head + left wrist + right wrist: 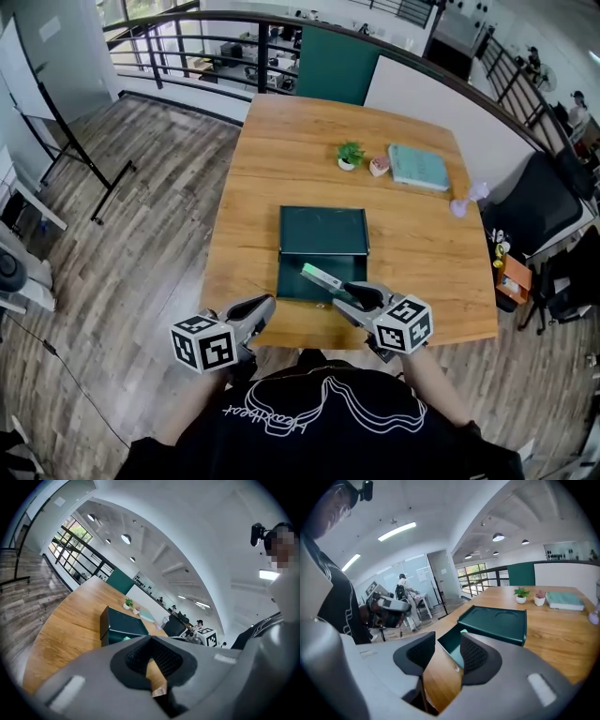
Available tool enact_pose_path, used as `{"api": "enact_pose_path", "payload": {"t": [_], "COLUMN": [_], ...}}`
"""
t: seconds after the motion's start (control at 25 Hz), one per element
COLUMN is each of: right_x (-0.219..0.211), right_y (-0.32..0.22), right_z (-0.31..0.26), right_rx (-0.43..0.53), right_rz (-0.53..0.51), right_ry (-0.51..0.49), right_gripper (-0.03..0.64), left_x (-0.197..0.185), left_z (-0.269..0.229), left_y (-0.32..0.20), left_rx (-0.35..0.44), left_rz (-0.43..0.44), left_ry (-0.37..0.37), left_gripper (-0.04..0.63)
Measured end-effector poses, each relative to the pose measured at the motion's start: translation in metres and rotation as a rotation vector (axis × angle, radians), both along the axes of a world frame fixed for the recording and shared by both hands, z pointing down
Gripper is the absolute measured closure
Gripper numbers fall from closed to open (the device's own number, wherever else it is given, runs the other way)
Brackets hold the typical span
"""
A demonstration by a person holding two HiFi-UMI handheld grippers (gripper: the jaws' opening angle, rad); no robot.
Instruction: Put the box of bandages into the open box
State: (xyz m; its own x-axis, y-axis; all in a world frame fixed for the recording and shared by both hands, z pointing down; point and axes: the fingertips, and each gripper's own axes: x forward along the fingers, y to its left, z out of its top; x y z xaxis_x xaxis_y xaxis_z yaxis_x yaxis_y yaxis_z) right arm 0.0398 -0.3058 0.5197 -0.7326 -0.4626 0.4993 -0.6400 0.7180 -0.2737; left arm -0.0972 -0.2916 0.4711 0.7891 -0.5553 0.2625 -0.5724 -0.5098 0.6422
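A dark green box stands open on the wooden table, its lid folded back flat on the far side. The mint and white box of bandages lies slantwise inside the open part. My right gripper is just behind its near end, at the box's front right corner, open, with nothing between the pads. In the right gripper view the gripper looks over the box wall at a mint corner of the bandage box. My left gripper hovers shut at the table's near edge, left of the box.
At the far side of the table stand a small green plant and a small pot, beside a pale teal book and a lilac object. A dark chair stands at the right. The table's front edge is just below the grippers.
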Motion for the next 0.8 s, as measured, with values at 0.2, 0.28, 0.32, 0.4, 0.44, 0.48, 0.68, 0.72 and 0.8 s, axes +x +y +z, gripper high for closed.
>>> {"api": "enact_pose_path", "payload": {"t": [0.2, 0.28, 0.32, 0.4, 0.44, 0.48, 0.68, 0.72, 0.8], "right_x": [-0.011, -0.015, -0.017, -0.02, -0.022, -0.024, -0.031, -0.032, -0.033], "right_y": [0.029, 0.042, 0.047, 0.057, 0.063, 0.068, 0.092, 0.096, 0.102], "right_z": [-0.056, -0.069, -0.074, -0.082, -0.085, -0.087, -0.092, -0.094, -0.096], "right_rx": [0.088, 0.108, 0.117, 0.128, 0.13, 0.132, 0.164, 0.165, 0.168], "right_rz": [-0.016, -0.029, -0.032, -0.03, -0.03, -0.034, -0.047, -0.042, -0.031], "right_ry": [-0.176, -0.225, -0.241, -0.278, -0.295, -0.305, -0.32, -0.33, -0.336], "right_gripper": [0.562, 0.592, 0.592, 0.592, 0.592, 0.592, 0.594, 0.594, 0.594], "left_x": [0.01, 0.013, 0.014, 0.018, 0.019, 0.021, 0.023, 0.023, 0.026], "left_z": [-0.015, -0.021, -0.025, -0.032, -0.036, -0.038, -0.036, -0.036, -0.037], "left_y": [0.017, 0.025, 0.028, 0.036, 0.041, 0.045, 0.063, 0.066, 0.071], "left_rx": [0.026, 0.04, 0.048, 0.07, 0.083, 0.096, 0.123, 0.126, 0.137], "left_rz": [0.058, 0.082, 0.093, 0.116, 0.129, 0.142, 0.184, 0.191, 0.209], "left_ry": [-0.004, -0.007, -0.005, 0.006, 0.011, 0.014, -0.019, -0.02, -0.016], "left_gripper": [0.595, 0.595, 0.595, 0.595, 0.595, 0.595, 0.595, 0.595, 0.595]}}
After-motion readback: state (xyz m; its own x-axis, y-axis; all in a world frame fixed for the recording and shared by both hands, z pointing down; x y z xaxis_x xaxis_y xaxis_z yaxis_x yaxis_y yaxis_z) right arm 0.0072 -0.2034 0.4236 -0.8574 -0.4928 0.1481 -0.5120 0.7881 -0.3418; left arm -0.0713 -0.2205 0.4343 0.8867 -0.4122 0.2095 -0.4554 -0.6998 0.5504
